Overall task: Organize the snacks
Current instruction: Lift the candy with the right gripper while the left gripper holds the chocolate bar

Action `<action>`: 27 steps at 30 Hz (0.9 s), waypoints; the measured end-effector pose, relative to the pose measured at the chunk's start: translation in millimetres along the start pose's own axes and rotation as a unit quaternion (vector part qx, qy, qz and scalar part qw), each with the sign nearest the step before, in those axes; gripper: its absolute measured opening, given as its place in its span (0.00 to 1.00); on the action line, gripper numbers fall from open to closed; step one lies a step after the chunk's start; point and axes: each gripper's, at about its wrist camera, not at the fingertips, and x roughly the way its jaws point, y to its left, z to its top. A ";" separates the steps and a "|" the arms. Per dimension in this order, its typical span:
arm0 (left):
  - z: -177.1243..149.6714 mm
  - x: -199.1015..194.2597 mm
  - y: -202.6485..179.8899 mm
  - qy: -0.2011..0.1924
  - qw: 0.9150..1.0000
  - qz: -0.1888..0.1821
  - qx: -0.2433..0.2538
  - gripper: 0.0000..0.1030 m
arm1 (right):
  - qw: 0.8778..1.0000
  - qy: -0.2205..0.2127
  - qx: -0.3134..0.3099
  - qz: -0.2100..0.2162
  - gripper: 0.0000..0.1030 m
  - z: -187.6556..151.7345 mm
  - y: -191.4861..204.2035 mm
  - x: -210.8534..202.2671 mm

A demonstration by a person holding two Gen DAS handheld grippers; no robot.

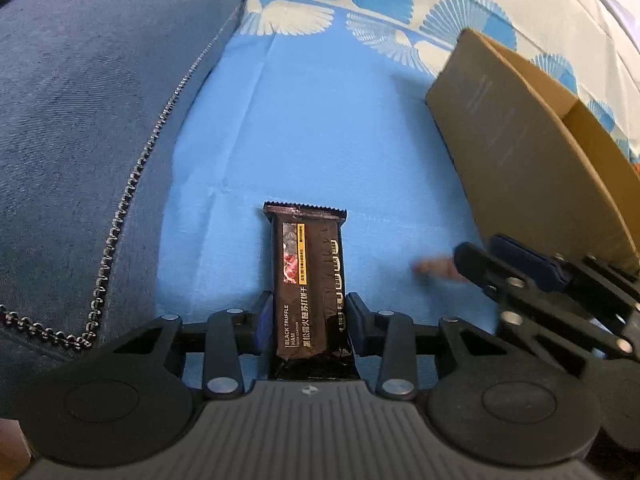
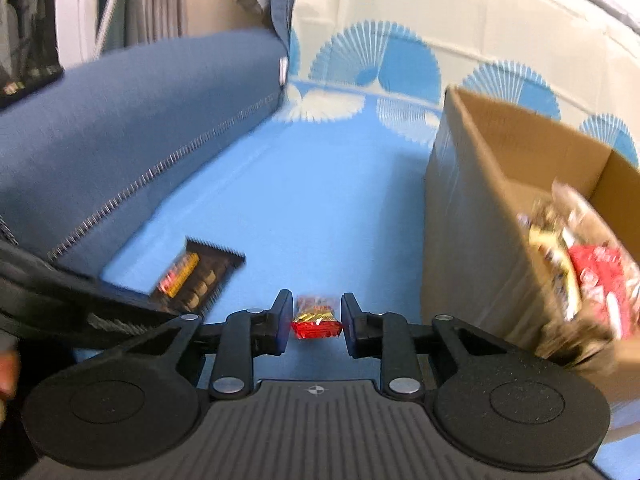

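**Two snacks at the jaws, box waiting**

The left gripper (image 1: 310, 322) pinches the black truffle ham cracker pack (image 1: 308, 280) on the blue sheet (image 1: 320, 140). The right gripper (image 2: 314, 326) is spread around a red candy (image 2: 317, 322), unclamped. Closing off-centre could squirt it away from the cardboard box (image 2: 480, 220).
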 end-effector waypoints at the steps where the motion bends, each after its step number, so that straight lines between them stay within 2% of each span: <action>1: 0.4 -1.9 2.8 -0.004 1.000 -0.001 -0.009 0.40 | 1.000 -0.007 -0.001 0.002 0.26 1.5 -0.4 -4.0; 2: 0.3 -4.3 6.0 -0.009 1.000 -0.004 -0.018 0.40 | 1.000 -0.012 -0.001 0.004 0.25 3.0 -0.8 -7.5; 3: 0.4 -7.1 9.8 -0.015 0.999 -0.008 -0.029 0.40 | 1.000 -0.018 -0.001 0.008 0.17 4.1 -1.0 -11.5; 4: 0.4 -9.8 12.7 -0.020 0.999 -0.013 -0.037 0.40 | 1.000 -0.024 -0.003 0.011 0.00 5.1 -1.6 -14.9; 8: 1.4 -14.4 16.3 -0.021 0.998 -0.014 -0.052 0.40 | 0.999 -0.035 -0.009 0.024 0.00 7.1 -4.5 -21.2; 10: 2.0 -13.9 13.9 -0.018 0.998 -0.010 -0.052 0.40 | 0.999 -0.007 -0.010 0.035 0.00 1.5 -5.9 -10.4; 14: 2.6 -13.1 9.6 -0.016 0.999 -0.002 -0.045 0.40 | 0.998 0.044 -0.037 0.012 0.01 -24.0 0.1 22.7; 17: 2.7 -12.0 15.1 -0.020 0.998 -0.009 -0.057 0.40 | 0.999 0.037 -0.032 0.024 0.01 -24.0 -3.3 24.6; 21: 3.6 -10.4 20.1 -0.020 0.997 -0.019 -0.073 0.41 | 0.997 0.020 0.005 0.074 0.01 -12.8 -16.1 13.5; 27: 1.8 -13.9 27.0 -0.025 0.995 -0.042 -0.088 0.41 | 0.993 -0.004 -0.008 0.118 0.02 0.1 -19.4 -4.9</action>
